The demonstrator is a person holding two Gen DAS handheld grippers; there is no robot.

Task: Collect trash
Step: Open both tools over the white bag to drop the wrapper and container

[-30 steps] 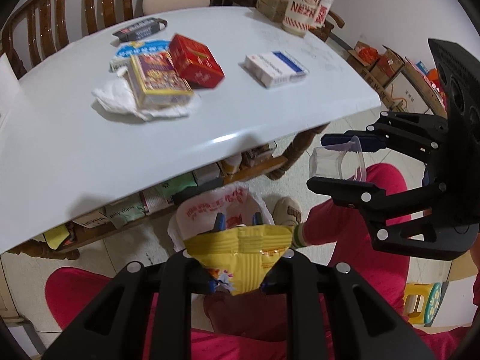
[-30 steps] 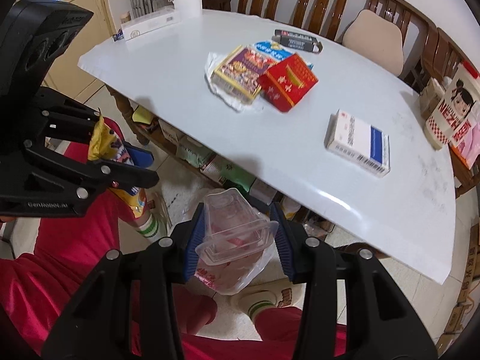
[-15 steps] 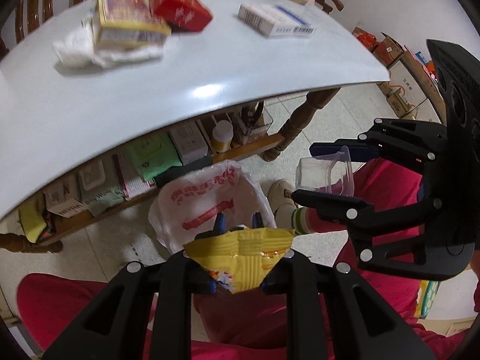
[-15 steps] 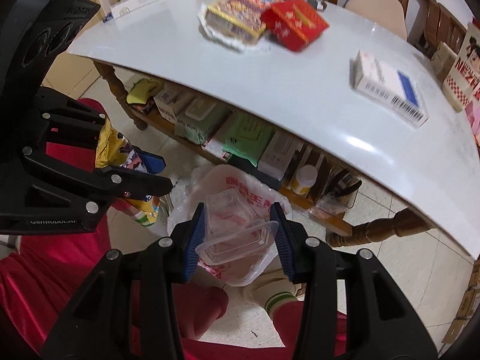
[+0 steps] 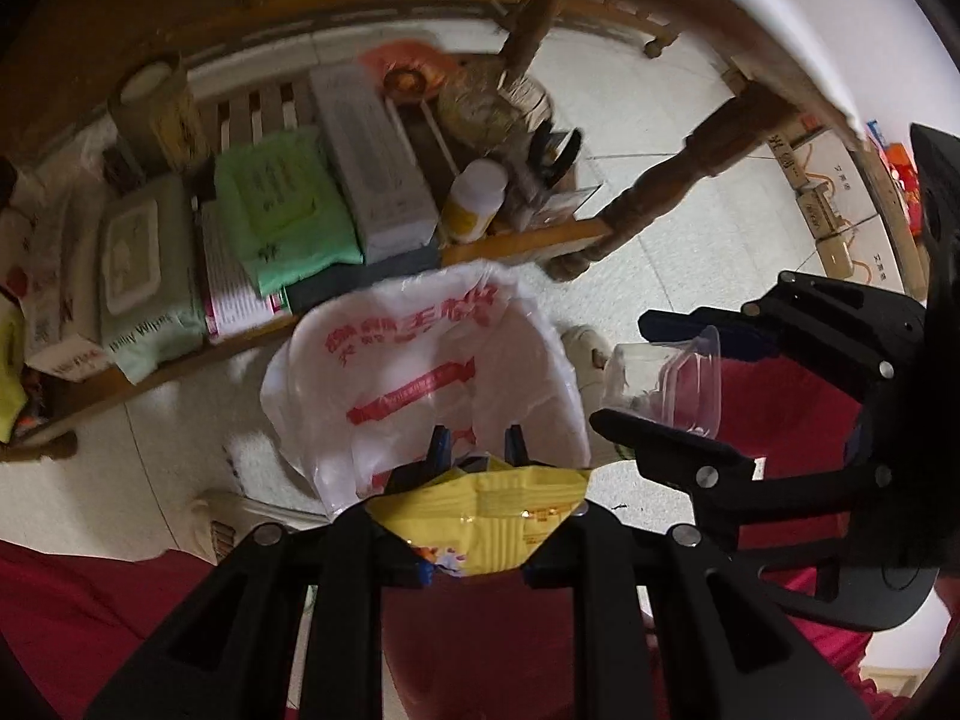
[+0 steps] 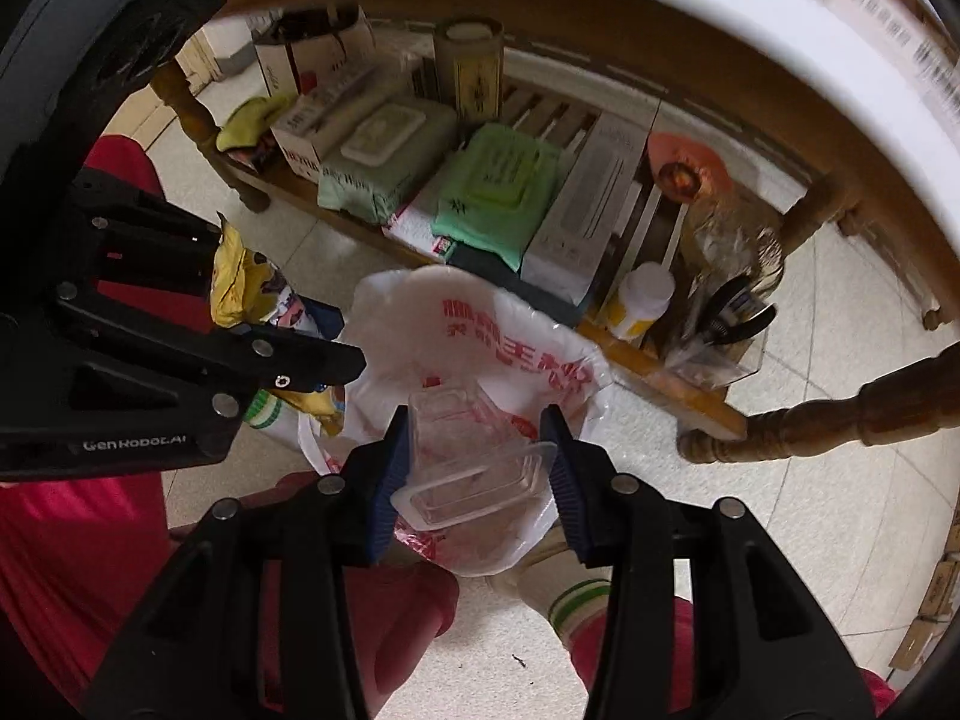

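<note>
A white plastic bag [image 5: 420, 360] with red print stands open on the floor below the table; it also shows in the right wrist view [image 6: 480, 324]. My left gripper [image 5: 477, 450] is shut on a yellow snack wrapper [image 5: 480, 516] just above the bag's near rim; the wrapper also shows in the right wrist view [image 6: 246, 288]. My right gripper [image 6: 477, 432] is shut on a clear plastic container [image 6: 474, 462] held over the bag's mouth; the container also shows in the left wrist view [image 5: 672, 372], right of the bag.
A low wooden shelf [image 5: 528, 237] under the table holds wet-wipe packs [image 5: 282, 210], a white box [image 5: 372, 168] and a small bottle [image 5: 474, 198]. A turned table leg [image 6: 840, 414] stands right of the bag. The person's red trousers [image 5: 72, 600] and socked feet flank it.
Both grippers have dropped from table height to below the table edge, toward the bag on the floor. The tabletop items have left the views. Both still hold their items.
</note>
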